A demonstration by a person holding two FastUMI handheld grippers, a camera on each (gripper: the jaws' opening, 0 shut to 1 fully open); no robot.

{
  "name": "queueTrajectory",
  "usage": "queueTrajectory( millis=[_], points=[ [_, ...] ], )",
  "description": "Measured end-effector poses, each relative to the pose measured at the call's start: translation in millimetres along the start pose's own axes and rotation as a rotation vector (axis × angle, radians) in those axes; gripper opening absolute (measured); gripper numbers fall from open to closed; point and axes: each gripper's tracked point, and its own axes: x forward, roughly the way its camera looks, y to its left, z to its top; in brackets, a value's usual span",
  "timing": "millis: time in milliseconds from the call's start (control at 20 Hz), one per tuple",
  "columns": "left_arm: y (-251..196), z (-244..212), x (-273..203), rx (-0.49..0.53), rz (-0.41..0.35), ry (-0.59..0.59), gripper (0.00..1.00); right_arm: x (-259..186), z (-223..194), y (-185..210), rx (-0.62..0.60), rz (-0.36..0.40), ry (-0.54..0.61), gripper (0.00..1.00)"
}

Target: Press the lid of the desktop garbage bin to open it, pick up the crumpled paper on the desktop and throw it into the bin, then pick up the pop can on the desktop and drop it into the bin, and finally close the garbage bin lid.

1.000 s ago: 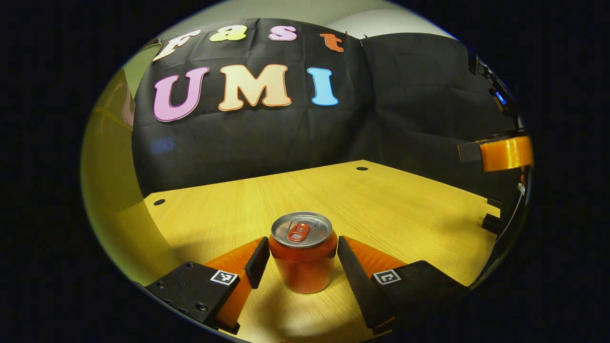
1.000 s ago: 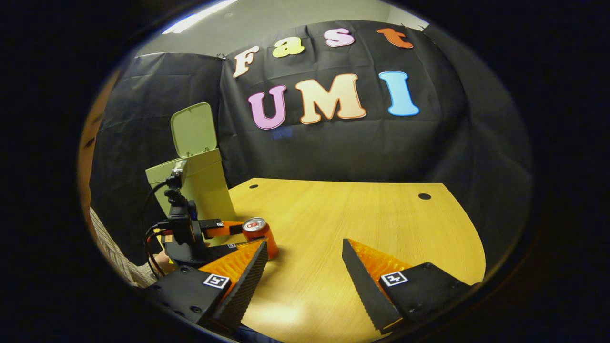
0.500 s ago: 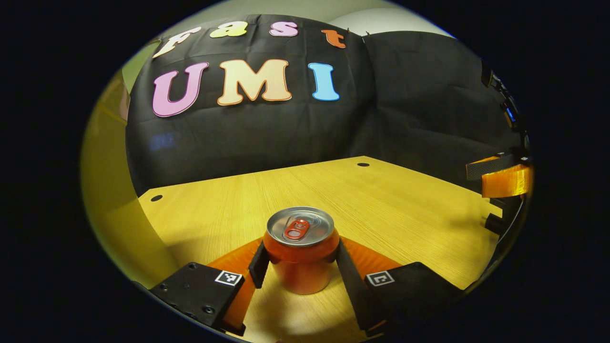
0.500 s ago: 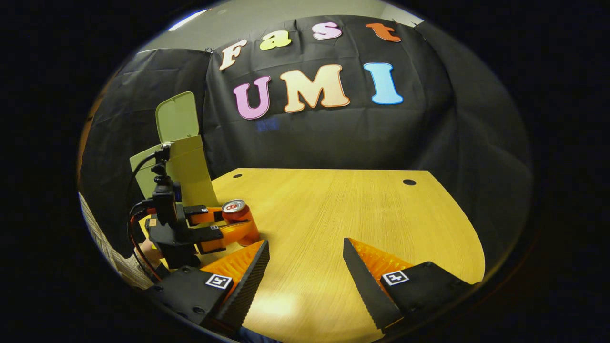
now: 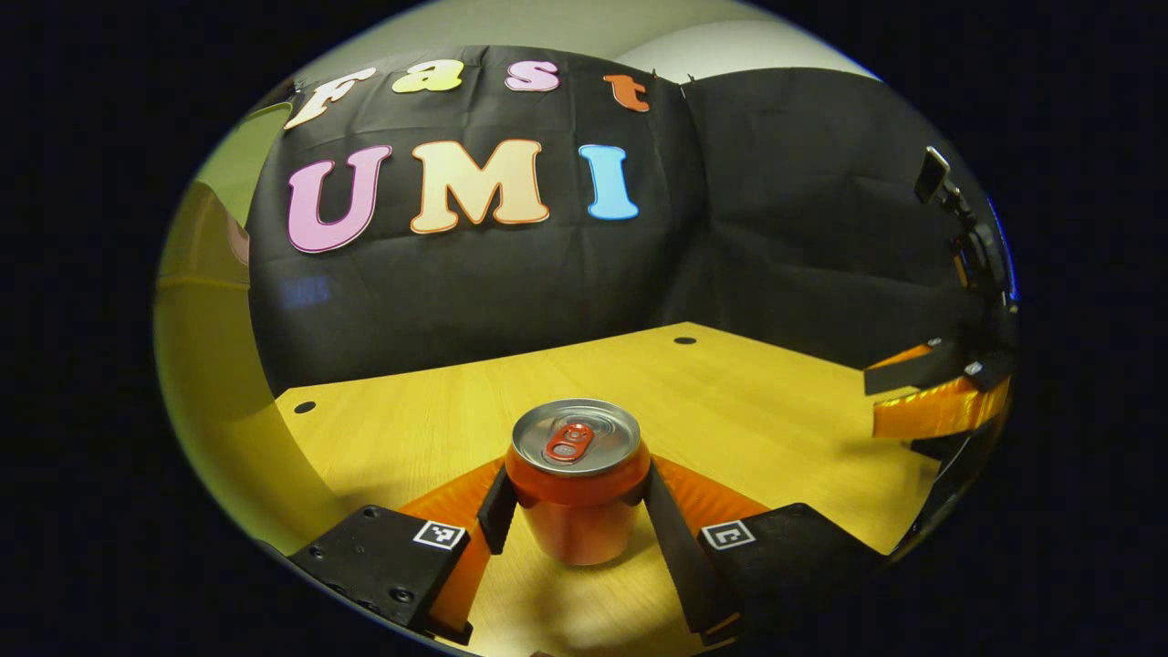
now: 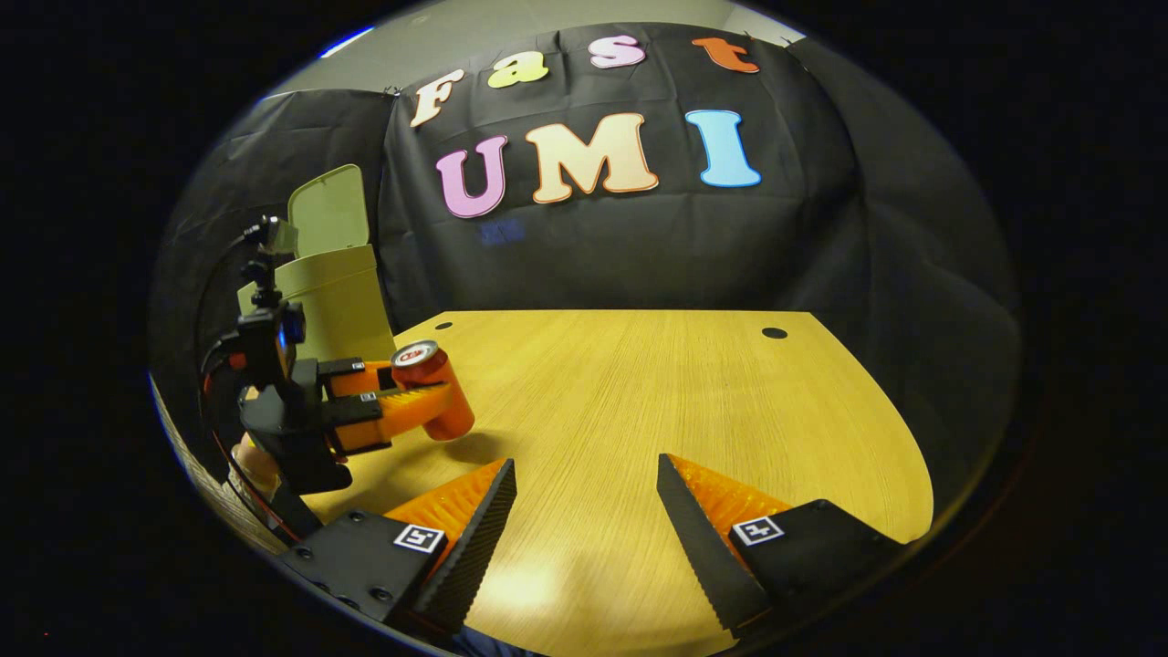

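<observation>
Gripping the pop can (image 5: pixel 577 493) between both fingers, the left gripper (image 5: pixel 575 511) lifts it clear of the desk (image 6: pixel 657 392), tilted toward the garbage bin (image 6: pixel 333 297), whose lid (image 6: pixel 327 210) stands open beyond; the right gripper (image 6: pixel 584 511) waits wide apart, empty.

Left gripper (image 5: pixel 575 497): fingers stood apart either side of the can (image 5: pixel 577 484) a second ago; now both press its sides.

Can: was standing on the table (image 6: pixel 657 383); in the right gripper view it now hangs tilted above the wood, its shadow beneath it.

Right gripper (image 6: pixel 584 511): seen from the left gripper view, its place has dropped lower at the right edge.
</observation>
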Motion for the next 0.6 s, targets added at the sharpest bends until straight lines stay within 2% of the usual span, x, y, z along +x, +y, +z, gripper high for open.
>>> queueTrajectory(
  millis=[50, 450, 600],
  points=[
    [-3.5, 9.5, -3.2, -0.009, -0.009, -0.013, 0.79, -0.8, -1.0, 1.0, 0.001, 0.007, 0.000, 0.98],
    [-21.5, 92.2, -36.7, 0.017, -0.071, -0.125, 0.78, -9.1, -7.9, 9.6, 0.000, 0.049, -0.019, 0.98],
    [-15.8, 122.7, -50.8, -0.051, -0.093, -0.144, 0.78, -6.7, -11.7, 12.3, 0.007, 0.070, -0.025, 0.98]
  ],
)
